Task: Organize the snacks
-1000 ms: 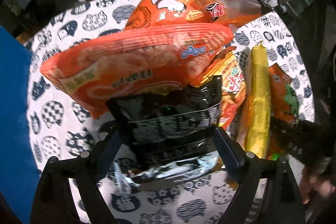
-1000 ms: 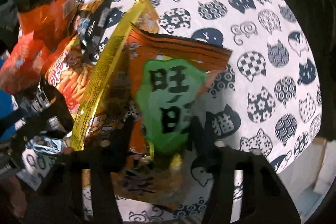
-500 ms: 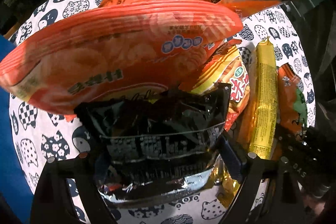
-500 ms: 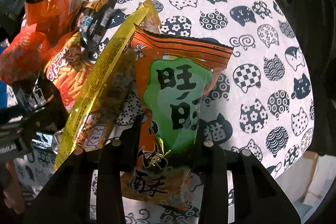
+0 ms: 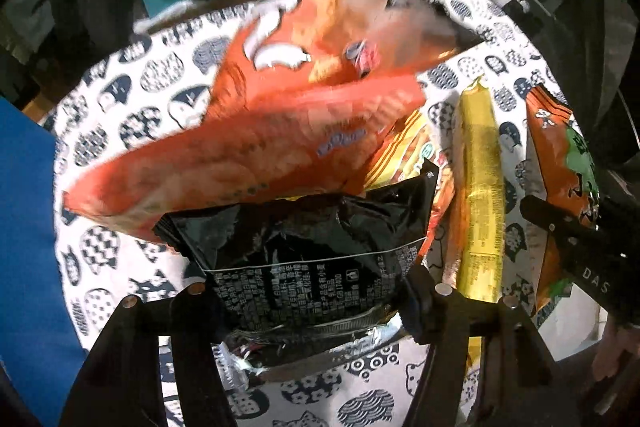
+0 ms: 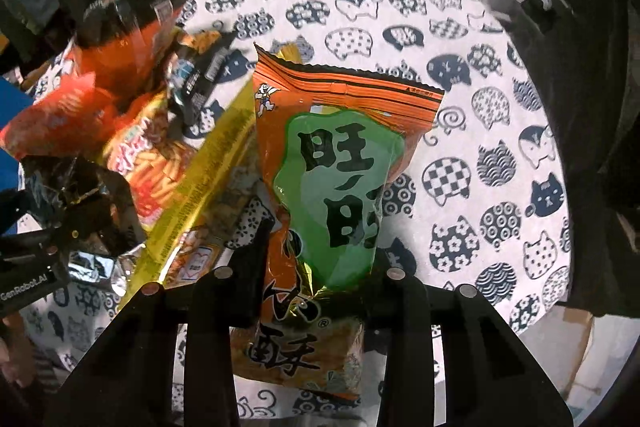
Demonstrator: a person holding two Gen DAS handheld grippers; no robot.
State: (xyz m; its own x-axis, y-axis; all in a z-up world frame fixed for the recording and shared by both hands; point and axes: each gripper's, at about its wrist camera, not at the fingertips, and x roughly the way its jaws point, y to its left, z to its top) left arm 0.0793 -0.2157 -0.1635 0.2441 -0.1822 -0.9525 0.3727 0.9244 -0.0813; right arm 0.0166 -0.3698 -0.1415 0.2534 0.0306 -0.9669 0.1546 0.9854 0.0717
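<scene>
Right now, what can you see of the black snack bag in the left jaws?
The black snack bag is glossy, crinkled foil-like plastic with small white print and a thin white line across it; its silvery lower seam is crumpled. The left gripper has its jaws shut on the bag's lower part, one on either side. Its serrated top edge tucks under a big orange bag. Below it lies the cat-print tablecloth; whether the bag is lifted clear is unclear.

dim room | foil glare | motion blur | fisheye-dark edges
</scene>
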